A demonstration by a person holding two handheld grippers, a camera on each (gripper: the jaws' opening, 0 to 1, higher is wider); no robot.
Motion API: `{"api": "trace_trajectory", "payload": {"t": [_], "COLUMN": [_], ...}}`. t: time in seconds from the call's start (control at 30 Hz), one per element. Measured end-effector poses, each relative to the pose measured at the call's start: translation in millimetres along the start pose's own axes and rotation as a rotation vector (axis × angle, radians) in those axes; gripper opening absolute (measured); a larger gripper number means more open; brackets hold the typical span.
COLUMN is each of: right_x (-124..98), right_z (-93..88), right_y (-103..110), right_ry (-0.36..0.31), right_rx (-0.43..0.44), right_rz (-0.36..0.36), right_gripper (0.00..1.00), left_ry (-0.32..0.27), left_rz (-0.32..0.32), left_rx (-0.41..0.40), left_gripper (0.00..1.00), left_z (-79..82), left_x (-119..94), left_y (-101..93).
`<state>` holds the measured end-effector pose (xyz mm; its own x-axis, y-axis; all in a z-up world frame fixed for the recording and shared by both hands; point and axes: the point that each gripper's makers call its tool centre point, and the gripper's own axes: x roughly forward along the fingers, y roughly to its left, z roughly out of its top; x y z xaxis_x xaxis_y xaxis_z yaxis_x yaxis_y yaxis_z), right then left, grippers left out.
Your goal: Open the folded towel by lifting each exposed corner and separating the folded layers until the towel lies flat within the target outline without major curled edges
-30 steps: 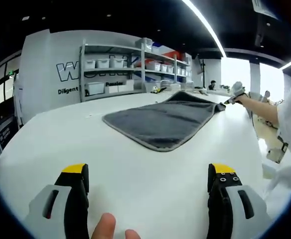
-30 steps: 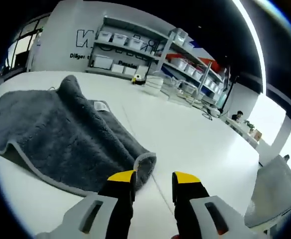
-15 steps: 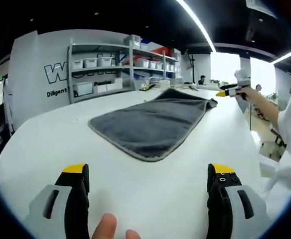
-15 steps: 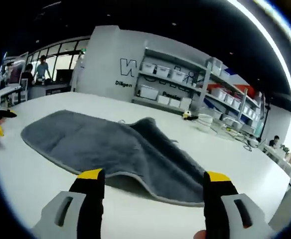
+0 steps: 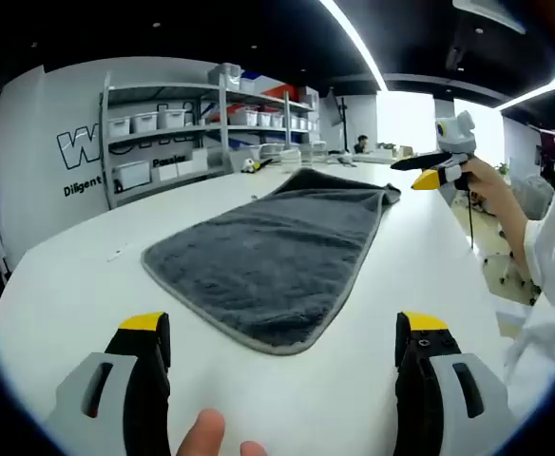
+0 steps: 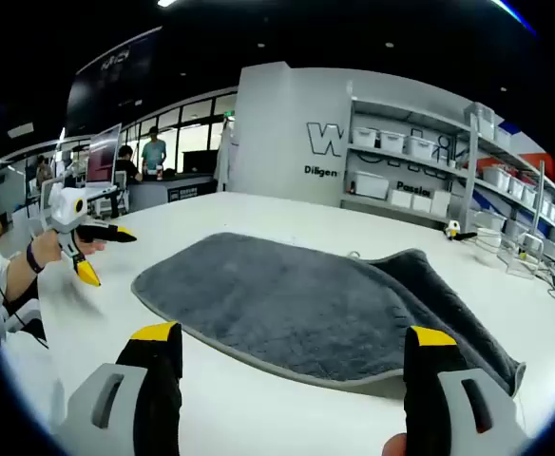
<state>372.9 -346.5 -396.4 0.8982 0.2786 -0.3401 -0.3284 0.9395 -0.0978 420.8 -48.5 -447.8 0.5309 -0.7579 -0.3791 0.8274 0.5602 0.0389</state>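
Towel (image 5: pixel 277 256) lies spread on the table (image 5: pixel 68 285), one end at 1 o'clock rumpled. Left gripper (image 5: pixel 282 361) and right gripper (image 6: pixel 296 366) hover wide open, empty, likely choosing a corner.

You have one gray towel (image 5: pixel 276 256) on one white table (image 5: pixel 78 275). You hold two grippers, the left gripper (image 5: pixel 282 334) and the right gripper (image 6: pixel 295 344).

Both views look low across the table (image 5: pixel 59 275) from opposite ends, sharing the towel (image 5: pixel 268 256) (image 6: pixel 306 304) near 12 o'clock.
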Motion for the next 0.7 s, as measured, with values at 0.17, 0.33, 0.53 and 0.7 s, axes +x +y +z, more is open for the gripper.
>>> {"api": "trace_trajectory", "payload": {"t": [0.17,0.33,0.53,0.7], "right_x": [-10,-21,-34,-32], "right_z": [-2.1,-7.1,-9.4,-11.4], "right_y": [6,4,1,1], "right_ry": [-0.006,-0.003,-0.008,0.003], "right_rx": [-0.011,-0.002,0.0,-0.009], "right_rz": [0.008,-0.011,-0.031,-0.032], "right_gripper": [0.99,0.99,0.99,0.99], "left_ry": [-0.027,0.052,0.155,0.123], "left_rz": [-0.066,-0.049,-0.025,-0.012], "left_rx": [0.018,-0.003,0.005,-0.032], "left_gripper": [0.91,0.87,0.74,0.62], "left_z": [25.1,18.4,-4.7,-7.7], "left_x": [41,80,107,103], "left_y": [11.3,32.7,46.9,41.9]}}
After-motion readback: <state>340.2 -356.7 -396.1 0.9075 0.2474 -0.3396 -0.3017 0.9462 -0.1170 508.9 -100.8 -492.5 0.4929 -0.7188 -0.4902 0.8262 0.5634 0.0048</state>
